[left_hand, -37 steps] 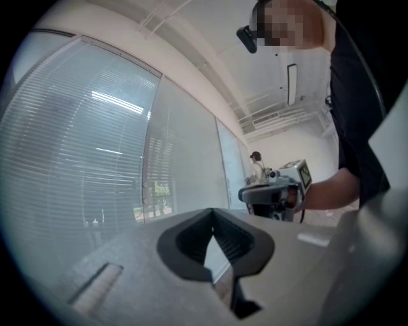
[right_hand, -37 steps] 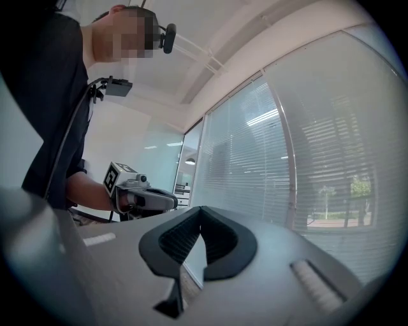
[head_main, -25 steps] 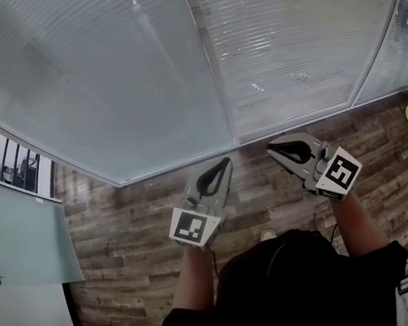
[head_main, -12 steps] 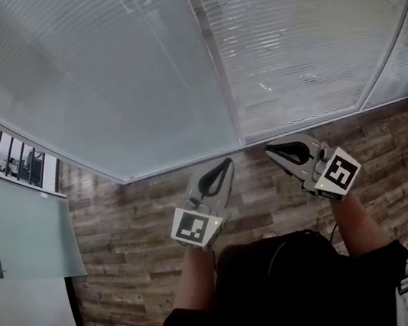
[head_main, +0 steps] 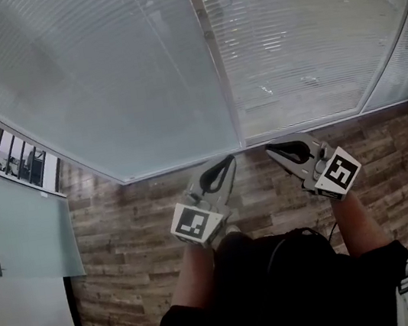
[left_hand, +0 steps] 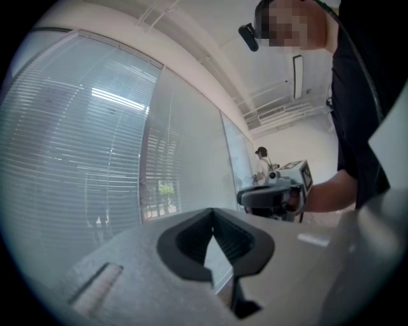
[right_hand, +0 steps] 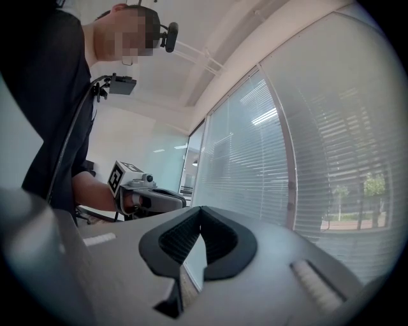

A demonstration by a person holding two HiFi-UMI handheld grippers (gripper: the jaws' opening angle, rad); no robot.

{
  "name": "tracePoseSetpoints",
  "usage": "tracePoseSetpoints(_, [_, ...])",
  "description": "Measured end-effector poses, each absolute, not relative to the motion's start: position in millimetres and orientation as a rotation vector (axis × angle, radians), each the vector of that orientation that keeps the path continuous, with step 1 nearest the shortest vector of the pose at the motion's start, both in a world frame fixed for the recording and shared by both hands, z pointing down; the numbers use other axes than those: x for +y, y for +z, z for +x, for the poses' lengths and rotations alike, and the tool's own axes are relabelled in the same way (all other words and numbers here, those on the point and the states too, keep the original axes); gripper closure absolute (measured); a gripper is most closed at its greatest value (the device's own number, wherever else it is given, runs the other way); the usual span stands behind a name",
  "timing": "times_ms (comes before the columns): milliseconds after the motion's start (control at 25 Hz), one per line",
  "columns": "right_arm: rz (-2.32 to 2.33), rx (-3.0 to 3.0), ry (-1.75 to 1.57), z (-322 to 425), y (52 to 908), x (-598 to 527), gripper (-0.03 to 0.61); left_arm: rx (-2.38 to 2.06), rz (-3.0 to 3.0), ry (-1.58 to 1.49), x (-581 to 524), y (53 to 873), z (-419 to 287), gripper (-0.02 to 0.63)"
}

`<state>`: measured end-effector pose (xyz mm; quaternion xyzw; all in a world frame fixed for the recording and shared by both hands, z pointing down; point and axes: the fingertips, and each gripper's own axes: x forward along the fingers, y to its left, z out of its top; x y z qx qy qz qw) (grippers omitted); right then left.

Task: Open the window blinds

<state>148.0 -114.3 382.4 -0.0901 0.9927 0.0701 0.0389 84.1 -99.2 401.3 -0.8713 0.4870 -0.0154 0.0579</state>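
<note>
Blinds (head_main: pixel 135 77) hang lowered across the glazed wall, directly ahead of both grippers and not touching either. Left gripper (head_main: pixel 224 163): jaws clenched tip to tip, nothing between them. Right gripper (head_main: pixel 272 150): jaws likewise clenched and empty. Both grippers point toward the window's lower frame (head_main: pixel 181 164), over the wood floor (head_main: pixel 122 226).

Left gripper (head_main: pixel 226 161) sits at lower centre of the head view, pointing level, jaws closed tip to tip with nothing between them. Right gripper (head_main: pixel 270 150) is just beside it, angled inward — jaws likewise together and empty. Left forearm (head_main: pixel 191 280) and right forearm (head_main: pixel 359 224) rise bare from the frame's bottom edge, well apart.
</note>
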Motion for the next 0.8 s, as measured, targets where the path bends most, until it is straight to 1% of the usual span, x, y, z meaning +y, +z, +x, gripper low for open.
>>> tracePoseSetpoints(240, [-0.287,3.046,0.274,138.3,374.3,-126.5,0.572,1.443,-2.650,-0.044,-108.5,393.6,82.5,0.609])
tracePoseSetpoints(800, [-0.353,3.037,0.304,83.8,365.8,-185.8,0.572,1.345,-2.677,-0.029,-177.4,389.5,32.3,0.609])
